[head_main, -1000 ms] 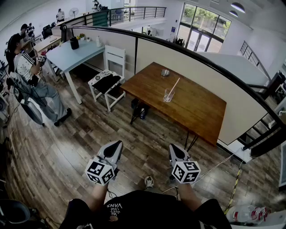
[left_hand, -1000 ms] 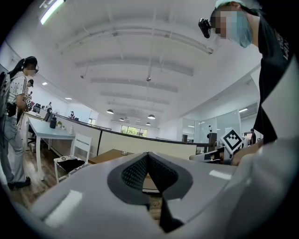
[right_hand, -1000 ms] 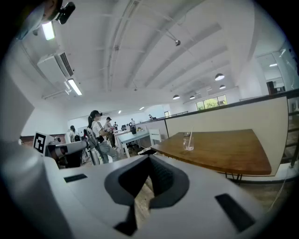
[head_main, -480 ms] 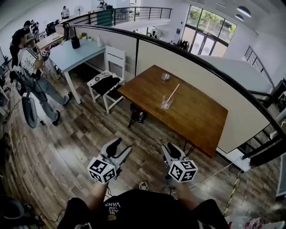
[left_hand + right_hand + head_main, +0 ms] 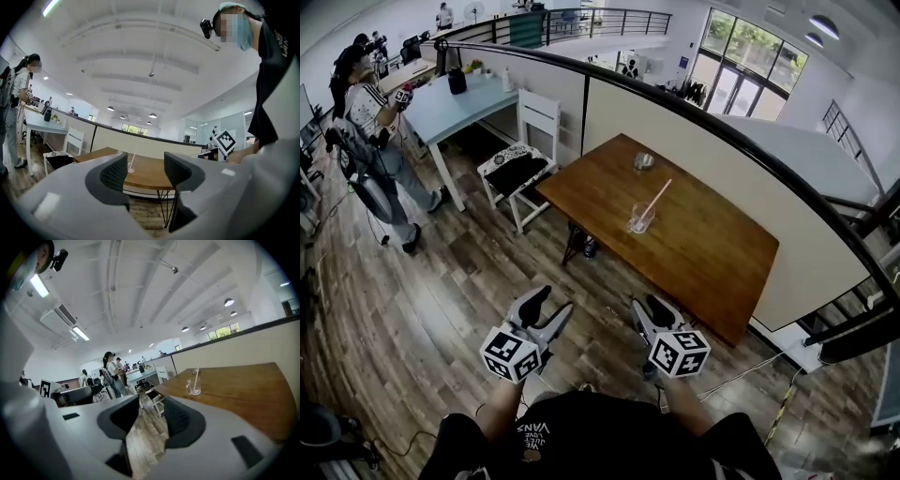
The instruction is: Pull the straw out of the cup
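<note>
A clear glass cup with a pale pink straw leaning in it stands near the middle of the brown wooden table. Both grippers hover over the floor well short of the table's near edge, apart from the cup. My left gripper has its jaws opening, with nothing between them. My right gripper is opening too, and is also empty. In the left gripper view the cup shows far off between the fingers of the left gripper. In the right gripper view the cup stands beyond the right gripper.
A small metal dish sits at the table's far side. A white chair stands left of the table, then a light blue table with a person beside it. A curved partition wall runs behind the table.
Both grippers went from shut to open. They and the view moved forward over the wooden floor, and the table now sits nearer.
</note>
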The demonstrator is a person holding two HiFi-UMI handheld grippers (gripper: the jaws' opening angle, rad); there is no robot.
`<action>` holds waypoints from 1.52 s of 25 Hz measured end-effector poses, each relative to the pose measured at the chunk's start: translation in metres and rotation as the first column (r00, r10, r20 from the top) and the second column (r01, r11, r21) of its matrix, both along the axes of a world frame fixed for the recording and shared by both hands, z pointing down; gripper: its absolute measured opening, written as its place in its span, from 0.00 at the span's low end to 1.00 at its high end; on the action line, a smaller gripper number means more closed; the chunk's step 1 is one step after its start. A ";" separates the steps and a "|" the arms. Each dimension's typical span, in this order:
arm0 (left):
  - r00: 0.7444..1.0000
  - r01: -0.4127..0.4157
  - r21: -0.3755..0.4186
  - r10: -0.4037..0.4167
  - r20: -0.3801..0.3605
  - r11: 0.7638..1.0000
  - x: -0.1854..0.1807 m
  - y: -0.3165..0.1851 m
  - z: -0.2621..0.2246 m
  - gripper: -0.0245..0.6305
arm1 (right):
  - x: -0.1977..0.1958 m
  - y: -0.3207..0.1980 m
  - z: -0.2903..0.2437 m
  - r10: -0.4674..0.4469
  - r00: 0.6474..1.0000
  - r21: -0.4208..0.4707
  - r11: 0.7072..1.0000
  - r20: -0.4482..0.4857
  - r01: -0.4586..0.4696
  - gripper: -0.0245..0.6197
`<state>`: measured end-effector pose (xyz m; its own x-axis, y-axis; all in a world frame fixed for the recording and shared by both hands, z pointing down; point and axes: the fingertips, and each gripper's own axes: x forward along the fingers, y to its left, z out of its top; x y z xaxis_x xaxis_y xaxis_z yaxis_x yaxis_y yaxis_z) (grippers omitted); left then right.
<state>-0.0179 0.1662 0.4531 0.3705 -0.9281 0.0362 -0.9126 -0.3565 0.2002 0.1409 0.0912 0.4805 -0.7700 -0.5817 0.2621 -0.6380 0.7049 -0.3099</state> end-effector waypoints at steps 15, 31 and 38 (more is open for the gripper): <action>1.000 -0.021 -0.040 0.021 -0.017 0.999 0.006 -0.053 0.020 0.39 | 0.005 -0.046 0.021 0.034 0.999 -0.053 0.998 0.019 -0.033 0.24; 0.979 -0.203 -0.057 0.202 -0.025 0.978 -0.038 -0.153 0.018 0.39 | -0.039 -0.121 0.019 0.200 0.980 -0.069 0.977 0.006 -0.199 0.24; 0.957 -0.290 -0.063 0.288 -0.035 0.955 -0.061 -0.185 0.020 0.39 | -0.062 -0.141 0.019 0.286 0.958 -0.076 0.956 0.001 -0.285 0.24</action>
